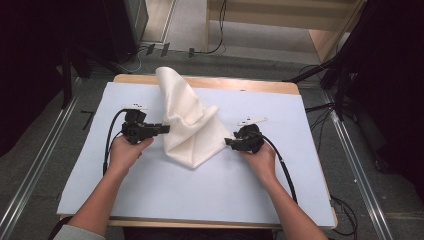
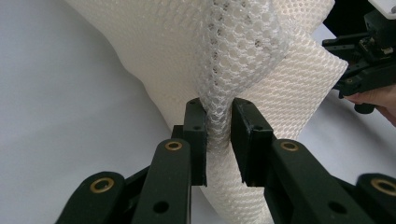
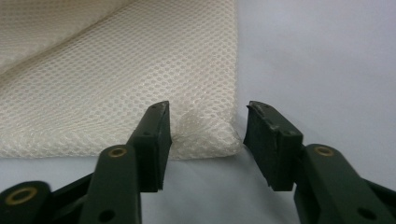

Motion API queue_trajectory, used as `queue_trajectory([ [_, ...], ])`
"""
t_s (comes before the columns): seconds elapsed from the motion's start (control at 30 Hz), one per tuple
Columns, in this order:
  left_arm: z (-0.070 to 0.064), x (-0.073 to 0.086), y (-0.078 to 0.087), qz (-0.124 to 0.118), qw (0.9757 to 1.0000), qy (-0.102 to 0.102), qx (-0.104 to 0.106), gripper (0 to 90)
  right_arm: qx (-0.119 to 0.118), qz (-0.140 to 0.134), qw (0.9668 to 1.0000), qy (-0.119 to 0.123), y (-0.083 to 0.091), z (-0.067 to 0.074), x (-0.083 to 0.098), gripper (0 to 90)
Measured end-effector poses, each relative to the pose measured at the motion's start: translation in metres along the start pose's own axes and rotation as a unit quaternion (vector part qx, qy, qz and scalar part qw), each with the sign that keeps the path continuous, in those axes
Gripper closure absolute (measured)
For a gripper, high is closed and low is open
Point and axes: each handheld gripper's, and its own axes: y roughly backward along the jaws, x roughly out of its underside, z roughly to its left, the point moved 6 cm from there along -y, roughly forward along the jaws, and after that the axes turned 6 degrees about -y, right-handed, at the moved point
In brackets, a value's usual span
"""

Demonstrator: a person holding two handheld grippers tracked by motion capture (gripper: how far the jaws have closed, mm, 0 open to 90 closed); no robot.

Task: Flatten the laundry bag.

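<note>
A white mesh cloth (image 1: 192,135) lies crumpled and folded on the pale blue table cover (image 1: 200,195), one end reaching toward the far edge. My left gripper (image 1: 167,129) comes in from the left at the cloth's left edge. In the left gripper view a fold of the cloth (image 2: 187,46) is squeezed between the jaws of the left gripper (image 2: 218,105). My right gripper (image 1: 226,142) sits at the cloth's right corner. In the right gripper view its jaws (image 3: 208,109) stand apart around a corner of the cloth (image 3: 116,70), and the right pad (image 3: 261,130) is clear of it.
The wooden table edge (image 1: 240,84) shows beyond the cover at the back. Cables (image 1: 150,50) lie on the floor behind it, and metal rails (image 1: 350,150) run along both sides. Bare cover stretches in front of the cloth toward the person.
</note>
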Motion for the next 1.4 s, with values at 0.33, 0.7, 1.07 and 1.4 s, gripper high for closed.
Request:
queue_trajectory([
  [0.33, -0.004, -0.002, 0.014, 0.022, 0.9989, -0.029, -0.031, 63.1, -0.006, 0.009, 0.9999, 0.002, 0.001, 0.001, 0.0, 76.3],
  [0.7, -0.006, -0.011, 0.036, -0.01, 0.9992, -0.025, -0.028, 56.7, -0.007, 0.028, 0.9995, -0.013, 0.001, 0.001, -0.004, 85.5],
  [1.07, -0.003, -0.011, 0.04, -0.013, 0.9988, -0.028, -0.038, 54.1, 0.014, 0.02, 0.9994, -0.024, 0.012, -0.013, -0.008, 85.6],
  [1.4, -0.003, -0.013, 0.036, -0.01, 0.9989, -0.031, -0.033, 50.5, 0.007, 0.03, 0.9979, -0.058, 0.028, -0.03, 0.002, 85.1],
])
